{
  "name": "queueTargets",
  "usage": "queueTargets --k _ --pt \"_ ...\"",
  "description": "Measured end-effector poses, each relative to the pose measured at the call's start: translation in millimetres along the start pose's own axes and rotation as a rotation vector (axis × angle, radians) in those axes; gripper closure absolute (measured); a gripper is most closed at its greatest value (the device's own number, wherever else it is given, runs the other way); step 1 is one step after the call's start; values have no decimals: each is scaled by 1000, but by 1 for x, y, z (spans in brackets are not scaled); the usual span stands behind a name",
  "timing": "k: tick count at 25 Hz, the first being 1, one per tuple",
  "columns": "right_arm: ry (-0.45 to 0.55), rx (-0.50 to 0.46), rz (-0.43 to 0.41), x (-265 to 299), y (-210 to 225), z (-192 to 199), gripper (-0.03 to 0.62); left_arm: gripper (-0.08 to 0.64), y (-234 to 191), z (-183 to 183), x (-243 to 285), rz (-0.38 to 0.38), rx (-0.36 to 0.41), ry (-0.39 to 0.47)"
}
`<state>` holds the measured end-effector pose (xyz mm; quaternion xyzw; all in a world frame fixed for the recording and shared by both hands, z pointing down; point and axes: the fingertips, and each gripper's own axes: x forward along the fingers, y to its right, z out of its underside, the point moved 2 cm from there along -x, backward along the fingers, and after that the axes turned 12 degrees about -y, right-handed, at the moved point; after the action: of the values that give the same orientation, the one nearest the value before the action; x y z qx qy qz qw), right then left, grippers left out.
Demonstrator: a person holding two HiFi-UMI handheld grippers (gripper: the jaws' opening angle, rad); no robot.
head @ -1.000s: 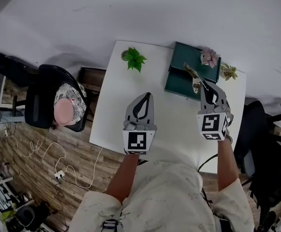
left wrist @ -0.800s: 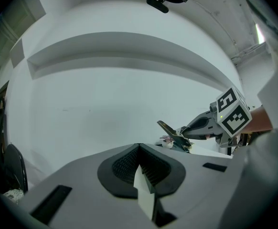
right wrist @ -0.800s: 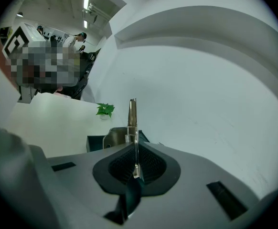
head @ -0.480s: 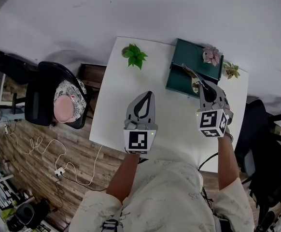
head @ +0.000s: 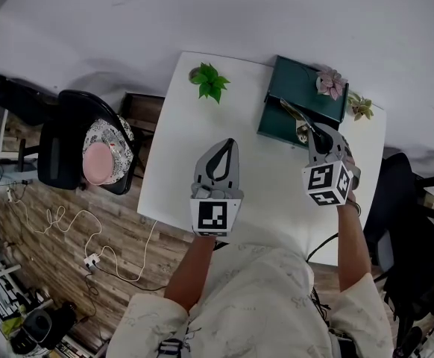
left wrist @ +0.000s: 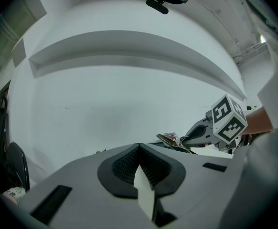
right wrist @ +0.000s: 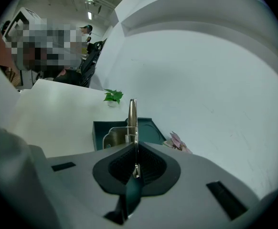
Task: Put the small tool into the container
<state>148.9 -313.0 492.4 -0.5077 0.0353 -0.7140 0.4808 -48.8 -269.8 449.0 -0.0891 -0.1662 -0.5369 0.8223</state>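
A dark green container (head: 291, 88) lies at the table's back right. My right gripper (head: 315, 134) is shut on a small metal tool (head: 294, 113), which sticks out from the jaws over the container's near edge. In the right gripper view the tool (right wrist: 132, 118) stands edge-on between the jaws, with the container (right wrist: 117, 128) just beyond and below it. My left gripper (head: 221, 148) hangs over the middle of the white table (head: 174, 170), shut with nothing in it. From the left gripper view, the right gripper (left wrist: 198, 131) and the tool (left wrist: 168, 139) show at the right.
A small green plant (head: 208, 81) stands at the table's back left. A pink succulent (head: 330, 83) sits on the container's far corner, another small plant (head: 360, 107) beside it. Dark chairs stand at the left (head: 64, 144) and right (head: 407, 215) of the table.
My right gripper has sunk a little with the tool, tilting further down toward the container. The left gripper has stayed in place.
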Motion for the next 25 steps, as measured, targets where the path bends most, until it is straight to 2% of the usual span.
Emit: queueTargets --k 15,20,25 --pt "-98 -80 -58 30 -15 14 578 555 -1 9 1 -5 -15 -18" --pt "-126 -174 -59 42 -20 15 578 555 -2 16 1 -3 -24 -47" --pt "-149 -212 -62 53 -23 14 578 554 -2 19 1 -3 -29 -49"
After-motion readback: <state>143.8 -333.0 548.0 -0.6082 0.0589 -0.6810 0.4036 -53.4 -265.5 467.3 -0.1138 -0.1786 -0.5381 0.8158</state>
